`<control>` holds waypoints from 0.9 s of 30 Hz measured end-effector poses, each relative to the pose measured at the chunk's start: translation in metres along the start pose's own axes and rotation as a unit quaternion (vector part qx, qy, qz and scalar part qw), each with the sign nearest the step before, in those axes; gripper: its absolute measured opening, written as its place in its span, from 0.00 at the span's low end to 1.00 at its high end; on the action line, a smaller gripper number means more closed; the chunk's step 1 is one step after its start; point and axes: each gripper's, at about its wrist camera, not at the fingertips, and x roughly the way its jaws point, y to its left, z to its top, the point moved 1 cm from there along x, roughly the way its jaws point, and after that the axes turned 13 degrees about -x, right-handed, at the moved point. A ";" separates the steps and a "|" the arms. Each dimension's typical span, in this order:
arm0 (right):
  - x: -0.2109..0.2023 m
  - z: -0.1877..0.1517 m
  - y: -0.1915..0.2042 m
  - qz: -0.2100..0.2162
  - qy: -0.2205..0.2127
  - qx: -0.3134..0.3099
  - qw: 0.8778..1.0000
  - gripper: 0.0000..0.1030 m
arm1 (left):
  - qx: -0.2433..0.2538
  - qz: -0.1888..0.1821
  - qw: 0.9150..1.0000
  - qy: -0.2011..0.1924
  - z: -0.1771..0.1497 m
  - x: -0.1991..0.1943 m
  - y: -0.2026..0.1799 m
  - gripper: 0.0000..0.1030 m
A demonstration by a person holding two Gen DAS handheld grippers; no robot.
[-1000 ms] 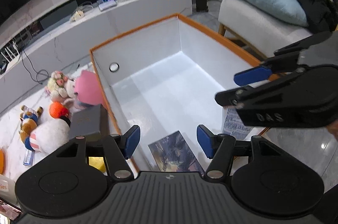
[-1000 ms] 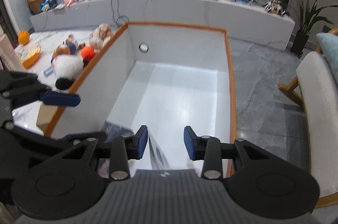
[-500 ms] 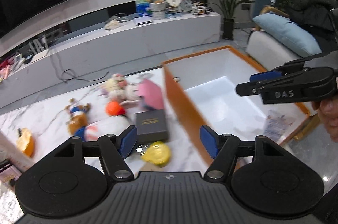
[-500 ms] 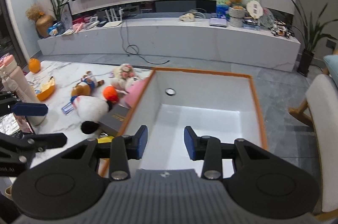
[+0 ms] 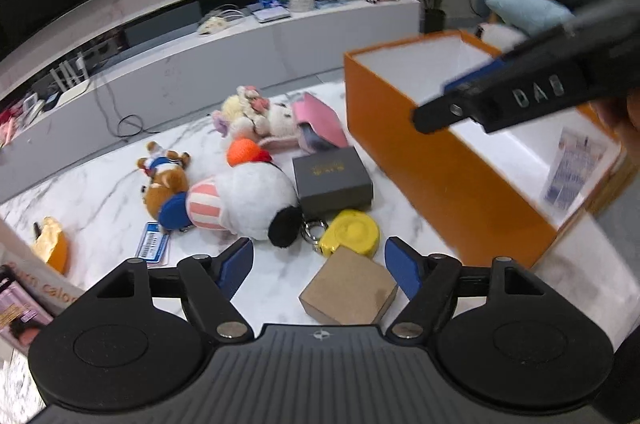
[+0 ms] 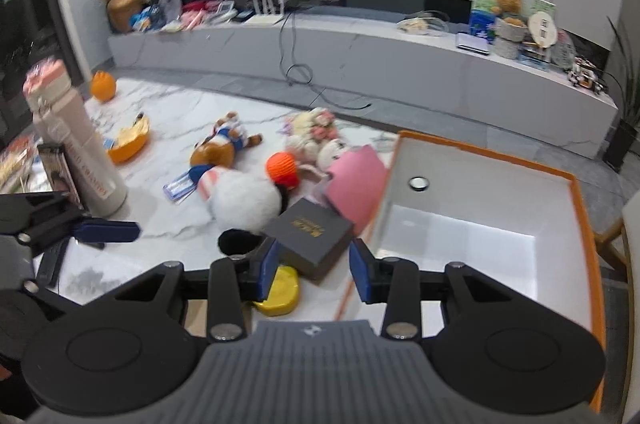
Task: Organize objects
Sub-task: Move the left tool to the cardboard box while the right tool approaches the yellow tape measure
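Observation:
An orange box with a white inside stands on the marble table at the right; it also shows in the right wrist view. Left of it lie a dark grey gift box, a yellow round case, a brown cardboard box, a white plush, a pink item and smaller plush toys. My left gripper is open and empty above the cardboard box. My right gripper is open and empty above the grey gift box.
A booklet leans inside the orange box. A white and pink bottle, magazines and an orange bowl stand at the table's left. A long TV bench runs behind; a chair with a blue cushion is at right.
Both grippers have pulled back from inside the orange box and swung left over the toys and small boxes on the table. Both stay open and empty.

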 end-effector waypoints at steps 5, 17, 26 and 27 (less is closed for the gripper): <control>0.021 0.007 0.021 0.014 0.022 -0.030 0.999 0.41 | 0.029 -0.005 0.999 0.030 -0.014 0.025 0.003 0.84; 0.063 0.024 0.059 0.015 0.085 -0.042 0.995 0.66 | -0.020 -0.056 0.998 0.034 -0.021 0.053 0.013 0.88; 0.093 0.025 0.048 -0.011 0.133 0.021 0.991 0.69 | -0.008 -0.077 0.997 0.032 -0.016 0.055 0.004 0.88; 0.096 0.025 0.046 -0.016 0.133 0.027 0.991 0.69 | -0.005 -0.078 0.996 0.032 -0.017 0.055 0.003 0.88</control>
